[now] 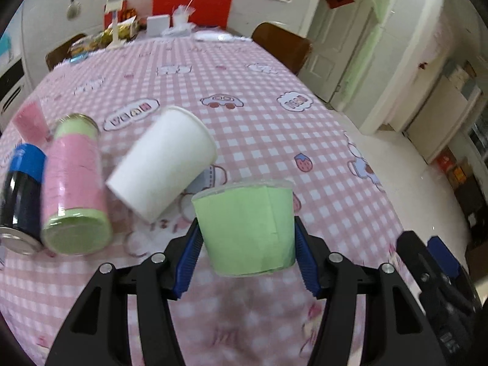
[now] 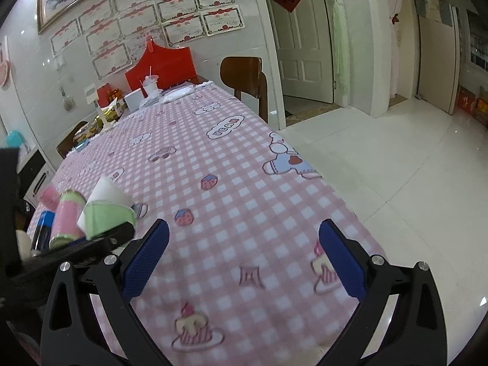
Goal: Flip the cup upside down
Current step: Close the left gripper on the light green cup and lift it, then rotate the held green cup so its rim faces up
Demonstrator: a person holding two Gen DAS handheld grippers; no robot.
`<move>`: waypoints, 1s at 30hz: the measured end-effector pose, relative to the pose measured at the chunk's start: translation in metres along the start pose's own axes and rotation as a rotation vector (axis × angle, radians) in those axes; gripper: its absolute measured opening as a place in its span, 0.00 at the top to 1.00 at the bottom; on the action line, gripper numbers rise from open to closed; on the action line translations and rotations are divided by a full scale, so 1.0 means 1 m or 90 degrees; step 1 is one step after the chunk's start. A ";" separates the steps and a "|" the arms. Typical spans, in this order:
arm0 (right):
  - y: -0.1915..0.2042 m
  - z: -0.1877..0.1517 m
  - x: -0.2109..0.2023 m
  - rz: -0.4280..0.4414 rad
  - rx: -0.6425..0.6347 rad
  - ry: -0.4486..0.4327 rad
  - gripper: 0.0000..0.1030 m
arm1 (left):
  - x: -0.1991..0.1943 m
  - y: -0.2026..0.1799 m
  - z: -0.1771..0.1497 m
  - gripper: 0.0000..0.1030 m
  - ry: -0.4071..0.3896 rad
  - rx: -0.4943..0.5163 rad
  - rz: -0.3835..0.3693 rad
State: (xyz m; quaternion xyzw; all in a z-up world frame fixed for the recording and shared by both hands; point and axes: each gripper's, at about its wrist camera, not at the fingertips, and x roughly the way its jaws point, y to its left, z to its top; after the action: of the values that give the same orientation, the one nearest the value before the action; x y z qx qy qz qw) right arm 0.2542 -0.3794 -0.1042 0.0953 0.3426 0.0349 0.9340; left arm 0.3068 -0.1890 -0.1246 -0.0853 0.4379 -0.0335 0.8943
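Between the blue pads (image 1: 190, 262) of our left gripper (image 1: 245, 250) sits the green paper-wrapped cup (image 1: 247, 228), the pads pressed against its two flanks and closed to about the cup's width; we hold it clear of the pink checked tablecloth (image 1: 259, 122), wide rim toward the far side of the table and narrower base toward the camera, so its long axis runs roughly along the fingers, tipped a little off upright. That is the relation the flip turns on: we judge a roll of the left wrist would carry the rim over and down, and the cloth directly under the cup looks free for setting it there. Our right gripper (image 2: 244, 253) hangs over the near edge of the table with its blue pads (image 2: 343, 259) spread wide, holding and touching nothing; it is well apart from the cup, which shows at the left of its view as a green shape (image 2: 106, 216) above the black arm of the other tool. Beyond the held cup, close on its left, a white paper cup (image 1: 161, 164) leans tilted, then a pink-and-green can (image 1: 74, 183), a dark can with a blue band (image 1: 21, 195) and a small pink cup (image 1: 30, 122); motion blur keeps us from saying whether they touch one another. We think the crowded left side is the hazard in a wide swing.
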 end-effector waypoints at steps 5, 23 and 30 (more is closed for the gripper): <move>0.021 -0.018 -0.020 -0.007 -0.011 0.006 0.08 | -0.035 0.016 -0.017 0.44 -0.015 0.053 0.006; 0.108 -0.104 -0.041 0.002 -0.014 0.092 0.08 | -0.075 0.124 -0.079 0.44 0.046 0.074 -0.015; 0.117 -0.112 -0.044 0.006 -0.016 0.097 0.08 | -0.064 0.133 -0.086 0.43 0.082 0.087 -0.030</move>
State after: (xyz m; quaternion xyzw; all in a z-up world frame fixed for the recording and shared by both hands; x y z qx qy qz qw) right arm 0.1483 -0.2529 -0.1360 0.0826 0.4119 0.0507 0.9061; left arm 0.1976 -0.0600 -0.1509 -0.0321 0.4891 -0.0895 0.8670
